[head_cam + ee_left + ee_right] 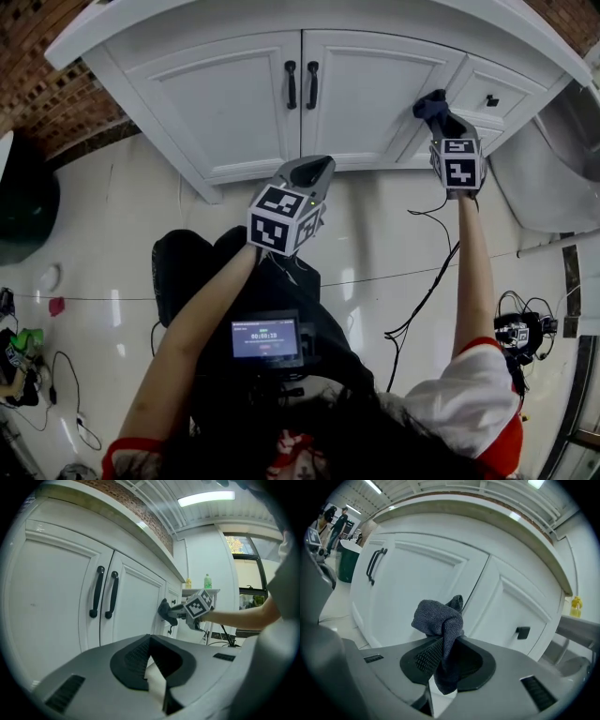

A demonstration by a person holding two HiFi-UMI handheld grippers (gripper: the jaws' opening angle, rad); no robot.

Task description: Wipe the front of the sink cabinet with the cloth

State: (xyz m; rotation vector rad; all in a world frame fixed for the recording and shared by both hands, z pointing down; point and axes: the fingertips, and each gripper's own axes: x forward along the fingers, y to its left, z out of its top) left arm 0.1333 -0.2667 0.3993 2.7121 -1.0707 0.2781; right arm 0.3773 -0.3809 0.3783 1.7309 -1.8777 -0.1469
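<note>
Head view looks down on a shiny pale floor (112,234) and a big white sink cabinet (225,103) with two doors. A brick wall (37,84) shows at the top left. A person sits in front of the cabinet, with bare arms and red and white sleeves. A small lit screen (266,338) sits near the person's chest. Black cables (422,300) lie on the floor on the right.

The left gripper (314,171) is held low, in front of the bottom of the cabinet and apart from it. In the left gripper view its two jaws are closed tip to tip, and nothing is between them.

The right gripper (439,114) is stretched out to the cabinet front. Its jaws are squeezed tight on a dark grey cloth (429,101). The cloth is bunched up in a lump that sticks out past the jaw tips, and a bit of it hangs down between them. The lump sits against the cabinet front, at the right edge of the right door, beside the narrow part next to it.

Two black handles (301,84) stand side by side in the middle, where the doors meet. A small black knob (491,100) is on the narrow part, just to the right of the cloth.
</note>
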